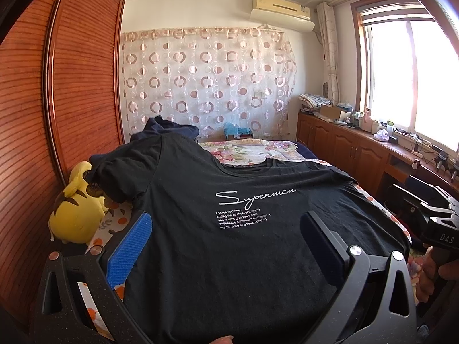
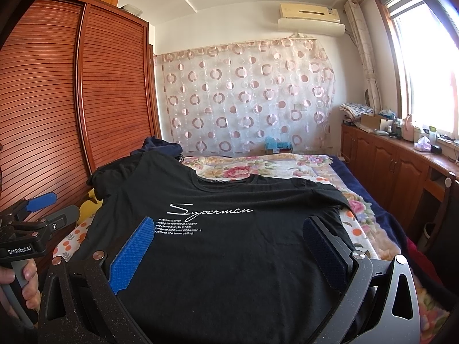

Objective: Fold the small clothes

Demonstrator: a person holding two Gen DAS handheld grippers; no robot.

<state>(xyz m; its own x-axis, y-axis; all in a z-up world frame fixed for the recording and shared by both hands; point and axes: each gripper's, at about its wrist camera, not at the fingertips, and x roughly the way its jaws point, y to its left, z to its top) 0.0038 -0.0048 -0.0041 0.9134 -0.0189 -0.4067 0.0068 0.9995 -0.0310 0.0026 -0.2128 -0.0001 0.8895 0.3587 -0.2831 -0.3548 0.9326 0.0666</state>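
A black T-shirt [image 1: 229,258] with white "Superman" lettering lies spread face up on the bed, collar at the far side; the right wrist view shows the same T-shirt [image 2: 229,258]. Its left sleeve [image 1: 123,177] humps up over things beneath it. My left gripper [image 1: 226,216] is open wide just above the shirt's near left part, with nothing pinched between the blue pad [image 1: 132,243] and the dark pad [image 1: 315,232]. My right gripper [image 2: 229,220] is open the same way over the near right part. A hand holds the left gripper's handle [image 2: 20,283].
A yellow plush toy [image 1: 74,215] sits between the bed and the slatted wooden wardrobe [image 1: 57,100]. A dark blue garment pile [image 1: 169,127] lies at the far left. The floral bedspread [image 1: 252,150] shows beyond the collar. Low wooden cabinets [image 1: 358,149] run under the window.
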